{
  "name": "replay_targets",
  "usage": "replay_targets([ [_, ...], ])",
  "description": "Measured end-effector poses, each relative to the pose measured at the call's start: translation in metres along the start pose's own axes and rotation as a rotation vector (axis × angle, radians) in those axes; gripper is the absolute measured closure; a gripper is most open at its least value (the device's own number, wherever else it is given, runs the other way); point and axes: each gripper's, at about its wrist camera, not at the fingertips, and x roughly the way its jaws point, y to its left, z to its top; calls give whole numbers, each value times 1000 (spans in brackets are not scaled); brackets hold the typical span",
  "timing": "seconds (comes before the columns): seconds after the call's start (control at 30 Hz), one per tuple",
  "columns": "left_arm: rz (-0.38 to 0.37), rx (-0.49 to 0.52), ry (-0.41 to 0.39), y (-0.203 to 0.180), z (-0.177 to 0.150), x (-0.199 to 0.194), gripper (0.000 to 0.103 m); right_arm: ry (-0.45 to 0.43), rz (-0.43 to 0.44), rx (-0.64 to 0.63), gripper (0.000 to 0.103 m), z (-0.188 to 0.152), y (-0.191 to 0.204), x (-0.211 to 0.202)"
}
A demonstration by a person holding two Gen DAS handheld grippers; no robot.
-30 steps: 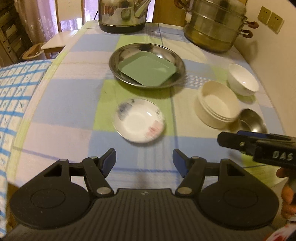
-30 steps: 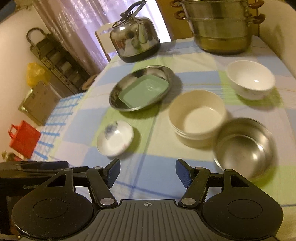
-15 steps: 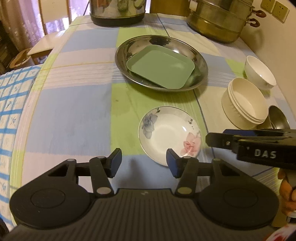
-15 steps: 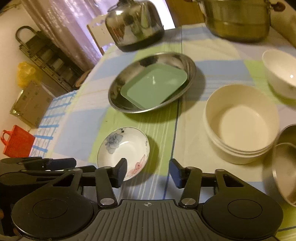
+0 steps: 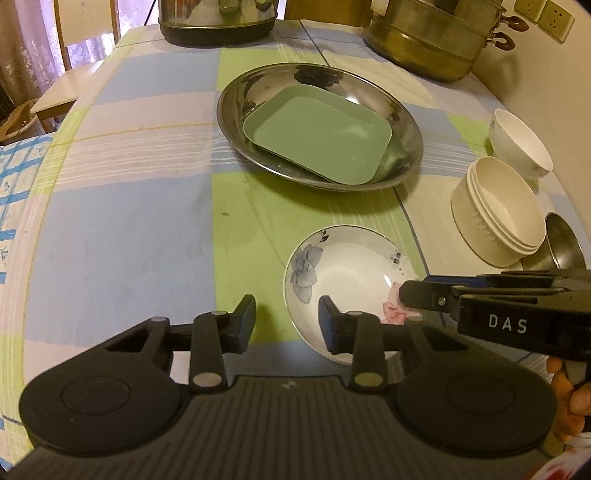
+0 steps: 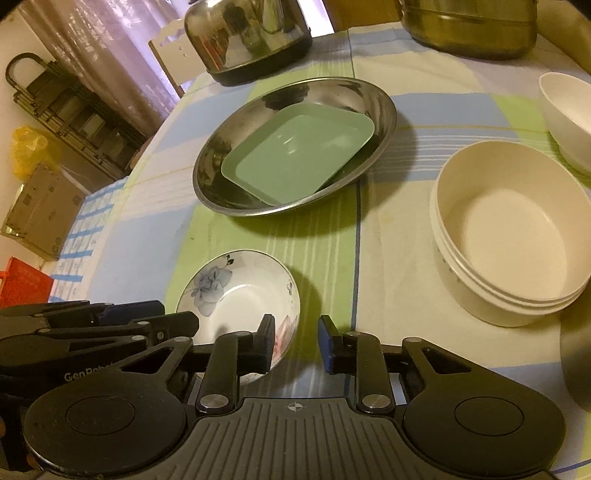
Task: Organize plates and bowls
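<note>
A small white dish with blue and pink flowers [image 5: 347, 273] [image 6: 236, 291] sits on the checked tablecloth close in front of both grippers. My left gripper [image 5: 287, 319] [image 6: 173, 317] straddles the dish's left rim, its jaws closing, with a gap still showing at the pads. My right gripper [image 6: 297, 334] [image 5: 410, 295] straddles the right rim, also closing and not pressing. Further back, a green square plate [image 5: 317, 140] [image 6: 295, 155] lies inside a wide steel dish [image 5: 223, 110] [image 6: 199, 177].
Stacked cream bowls [image 5: 498, 218] [image 6: 513, 229], a white bowl [image 5: 521, 144] [image 6: 569, 107] and a small steel bowl [image 5: 565, 243] [image 6: 576, 354] stand on the right. A kettle [image 6: 247, 33] and a steamer pot [image 5: 432, 40] stand at the back. The table's edge curves on the left.
Both grippers have come down and forward onto the flowered dish from either side. Their jaws have narrowed around its rims. The dish has stayed in place.
</note>
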Motion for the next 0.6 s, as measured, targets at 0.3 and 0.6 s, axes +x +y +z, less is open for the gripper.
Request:
replay_targets([
  [0.3,-36,-6,6,6,1,5,85,8,-21,7,87,0,3,4],
  [0.6,-48,-6,13,5,2,12,93,5,-19,25,95,-1,5,7],
])
